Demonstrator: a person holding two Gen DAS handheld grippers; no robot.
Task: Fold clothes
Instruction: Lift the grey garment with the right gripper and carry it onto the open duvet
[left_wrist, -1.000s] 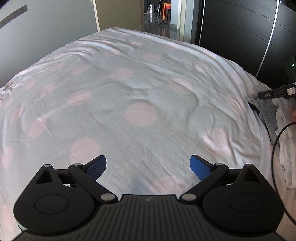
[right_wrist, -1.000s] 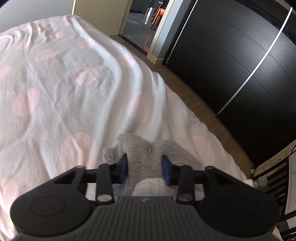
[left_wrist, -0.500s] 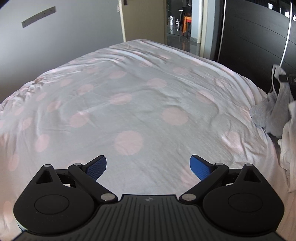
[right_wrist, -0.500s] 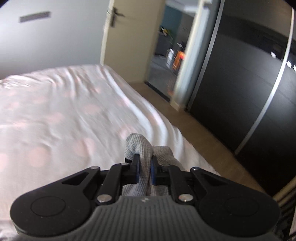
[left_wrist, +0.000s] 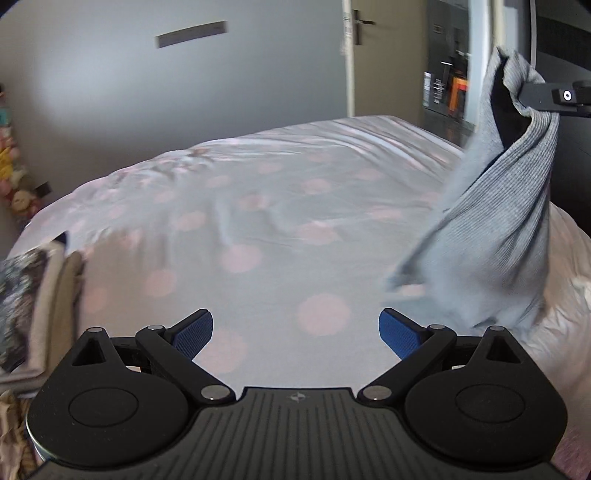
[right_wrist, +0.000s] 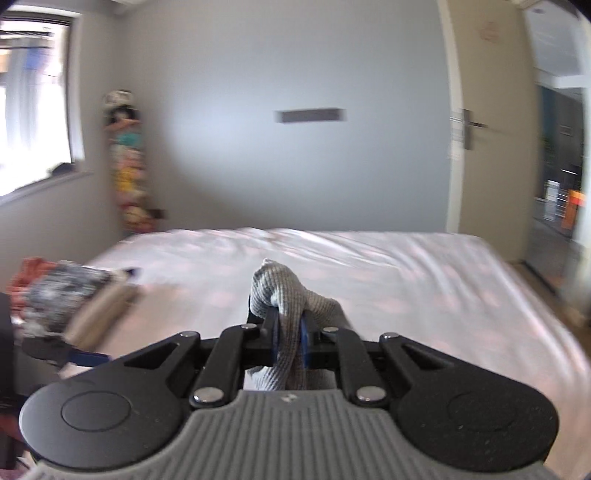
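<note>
A grey ribbed knit garment (left_wrist: 495, 229) hangs over the right side of the bed, held up at its top by my right gripper (left_wrist: 532, 98). In the right wrist view my right gripper (right_wrist: 290, 338) is shut on a bunched fold of the grey garment (right_wrist: 284, 291). My left gripper (left_wrist: 295, 330) is open and empty, low over the near part of the bed, to the left of the hanging garment.
The bed (left_wrist: 258, 206) has a white sheet with pink dots. A stack of folded clothes (left_wrist: 33, 295) lies at its left edge, also in the right wrist view (right_wrist: 74, 299). A door (right_wrist: 484, 147) and dark wardrobe (left_wrist: 569, 48) stand to the right.
My right gripper closed on the grey garment and lifted it off the bed's right edge, high above the sheet. Both grippers tilted up and swung left.
</note>
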